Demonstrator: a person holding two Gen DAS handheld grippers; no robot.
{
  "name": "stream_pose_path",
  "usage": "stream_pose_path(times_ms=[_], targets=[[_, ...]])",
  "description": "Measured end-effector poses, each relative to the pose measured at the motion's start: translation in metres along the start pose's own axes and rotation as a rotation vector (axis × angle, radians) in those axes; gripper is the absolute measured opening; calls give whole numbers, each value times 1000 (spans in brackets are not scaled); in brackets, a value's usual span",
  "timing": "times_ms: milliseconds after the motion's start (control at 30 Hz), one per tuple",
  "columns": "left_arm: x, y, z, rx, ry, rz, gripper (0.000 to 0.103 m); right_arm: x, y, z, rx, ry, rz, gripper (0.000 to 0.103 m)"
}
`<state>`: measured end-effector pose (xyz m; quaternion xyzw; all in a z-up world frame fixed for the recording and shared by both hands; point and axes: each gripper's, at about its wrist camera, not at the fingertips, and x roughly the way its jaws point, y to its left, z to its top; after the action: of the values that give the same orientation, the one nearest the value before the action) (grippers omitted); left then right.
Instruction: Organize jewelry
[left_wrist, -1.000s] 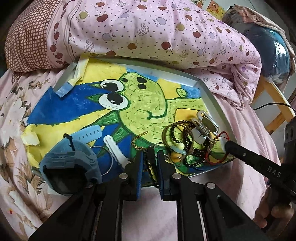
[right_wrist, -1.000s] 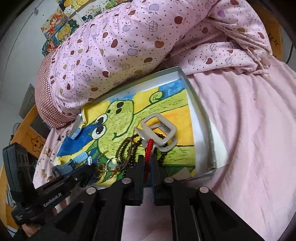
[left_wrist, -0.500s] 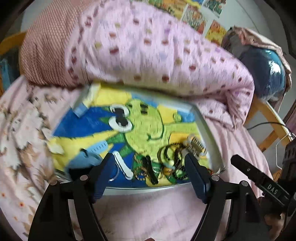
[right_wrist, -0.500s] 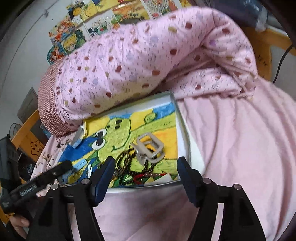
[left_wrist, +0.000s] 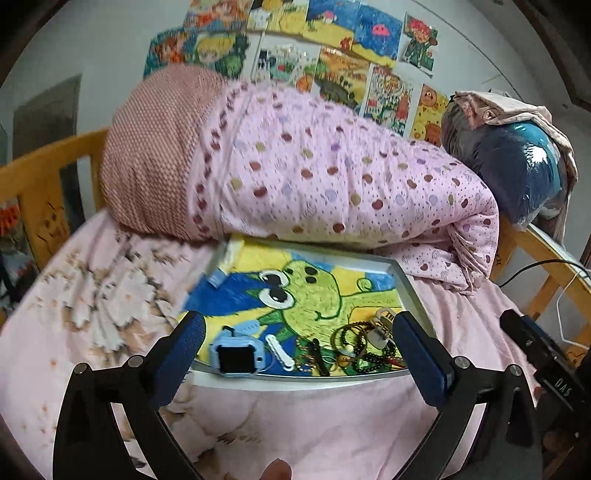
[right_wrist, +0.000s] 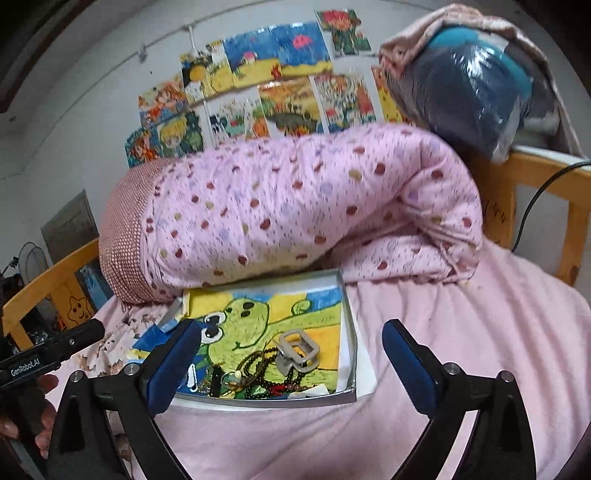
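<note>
A shallow metal tray (left_wrist: 412, 291) (right_wrist: 347, 317) lined with a green frog drawing lies on the pink bed. Along its near edge sit a blue smartwatch (left_wrist: 238, 354), a white clip (left_wrist: 279, 349) (right_wrist: 191, 374), a black clip (left_wrist: 317, 350), beaded bracelets (left_wrist: 356, 338) (right_wrist: 258, 363) and a grey hair claw (right_wrist: 297, 350) (left_wrist: 384, 326). My left gripper (left_wrist: 299, 354) is open and held back from the tray, with nothing between its fingers. My right gripper (right_wrist: 291, 369) is also open and empty, back from the tray's near edge.
A rolled pink dotted quilt (left_wrist: 314, 181) (right_wrist: 295, 210) lies right behind the tray. A wooden bed rail (left_wrist: 532, 243) (right_wrist: 535, 192) and a wrapped blue bundle (left_wrist: 517, 166) (right_wrist: 476, 81) stand at the right. Drawings (left_wrist: 332, 55) cover the wall. The other gripper's body (left_wrist: 543, 365) (right_wrist: 48, 354) shows at each view's edge.
Both grippers were shut down at the jewelry a second ago; both have opened wide and pulled back and up from the tray. The jewelry stays in the tray.
</note>
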<state>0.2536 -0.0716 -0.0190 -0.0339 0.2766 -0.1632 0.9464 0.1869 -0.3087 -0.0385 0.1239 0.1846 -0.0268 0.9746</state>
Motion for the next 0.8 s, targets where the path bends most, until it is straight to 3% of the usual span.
stream_pose_path(times_ms=[300,800], targets=[[-56,-1,-15,34,-77,21,99,-52,17,-8,-63,-59,30,103],[-142,-4,-60,62,-116,66,99,-121,46,-33,-138,-26,83,103]])
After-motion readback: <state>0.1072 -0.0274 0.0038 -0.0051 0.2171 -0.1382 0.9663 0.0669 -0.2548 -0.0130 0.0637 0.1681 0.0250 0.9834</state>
